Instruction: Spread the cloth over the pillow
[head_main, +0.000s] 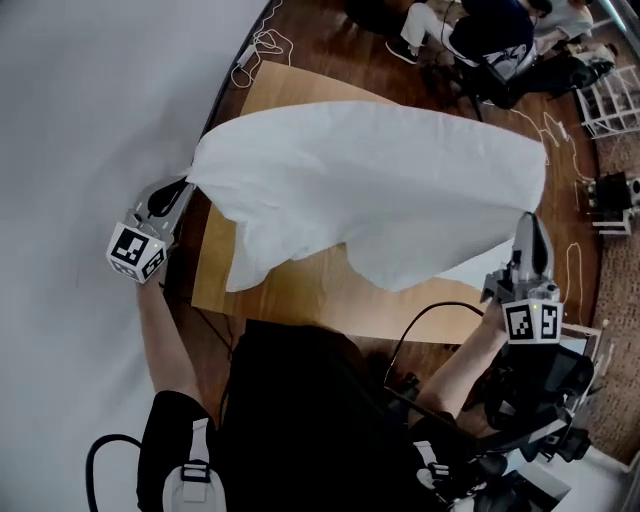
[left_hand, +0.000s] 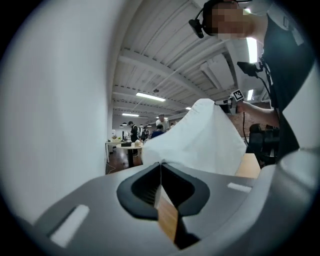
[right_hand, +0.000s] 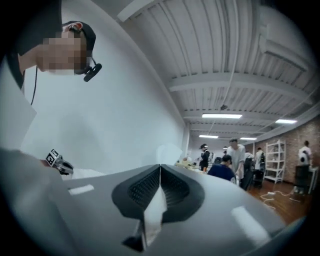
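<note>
Aloft, the white cloth (head_main: 380, 190) billows, lightly creased.

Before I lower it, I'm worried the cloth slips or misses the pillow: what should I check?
1. Left gripper shut on white fabric cloth corner: ok.
2. Right gripper shut on its other end: ok.
3. Cloth stretched between both grippers: ok, middle sags.
4. Pillow below the cloth: cannot tell, none visible.
5. Cloth laid on the brown wooden table: not ok, held up.
</note>
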